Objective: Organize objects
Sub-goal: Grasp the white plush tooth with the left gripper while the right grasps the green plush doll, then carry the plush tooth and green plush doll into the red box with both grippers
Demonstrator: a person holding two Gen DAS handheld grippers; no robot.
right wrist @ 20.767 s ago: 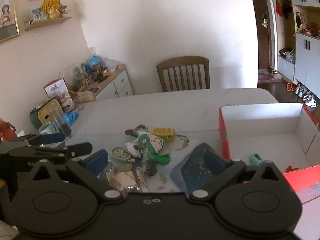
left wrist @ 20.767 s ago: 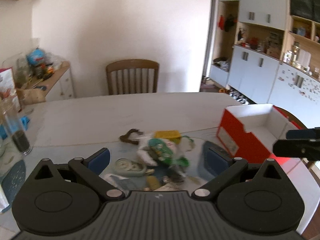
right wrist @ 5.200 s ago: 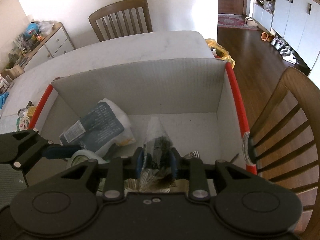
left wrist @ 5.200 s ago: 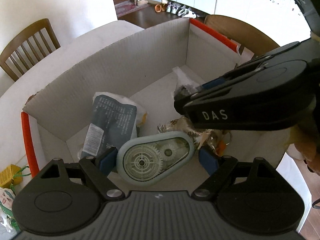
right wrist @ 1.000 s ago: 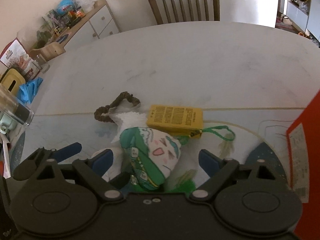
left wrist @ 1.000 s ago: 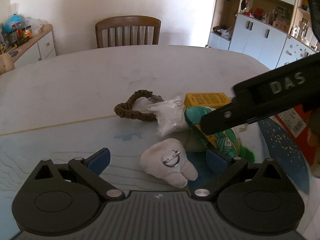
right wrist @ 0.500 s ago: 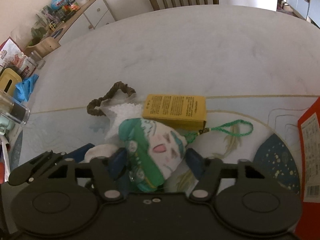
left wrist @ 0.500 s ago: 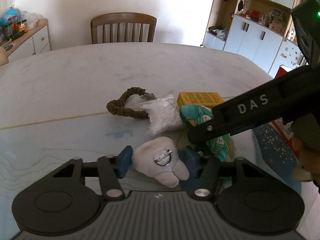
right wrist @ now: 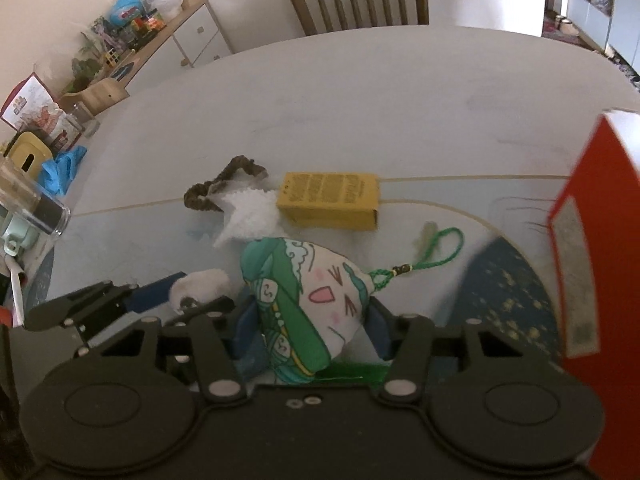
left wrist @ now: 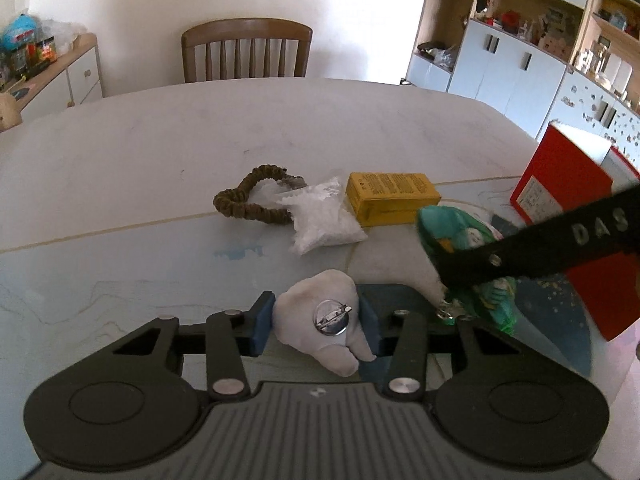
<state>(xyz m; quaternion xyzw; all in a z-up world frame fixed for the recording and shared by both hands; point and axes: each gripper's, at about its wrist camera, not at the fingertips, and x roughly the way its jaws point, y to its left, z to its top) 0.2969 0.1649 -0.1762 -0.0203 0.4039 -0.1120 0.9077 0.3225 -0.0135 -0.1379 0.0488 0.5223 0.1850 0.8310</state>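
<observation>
A white tooth-shaped plush [left wrist: 316, 328] with a round metal pin lies on the blue mat. My left gripper [left wrist: 315, 321] has its blue pads against both sides of the plush, and its jaws are closing. My right gripper [right wrist: 312, 332] is closing on a green and white plush charm [right wrist: 308, 300] with a face and a green cord loop [right wrist: 438, 248]; the pads press its sides. In the left wrist view one of the right gripper's black fingers [left wrist: 540, 248] crosses in front of that charm [left wrist: 456, 228].
A yellow box [left wrist: 390, 198], a clear packet of white grains [left wrist: 320, 220] and a brown braided loop [left wrist: 248, 200] lie behind. A red box [right wrist: 592, 240] stands at the right. A glass [right wrist: 28, 204] and clutter sit at the left table edge. A chair [left wrist: 246, 50] stands behind.
Both grippers went from wide open to closed around their plush toys. The right gripper shifted with the green charm, which now sits a little off the mat.
</observation>
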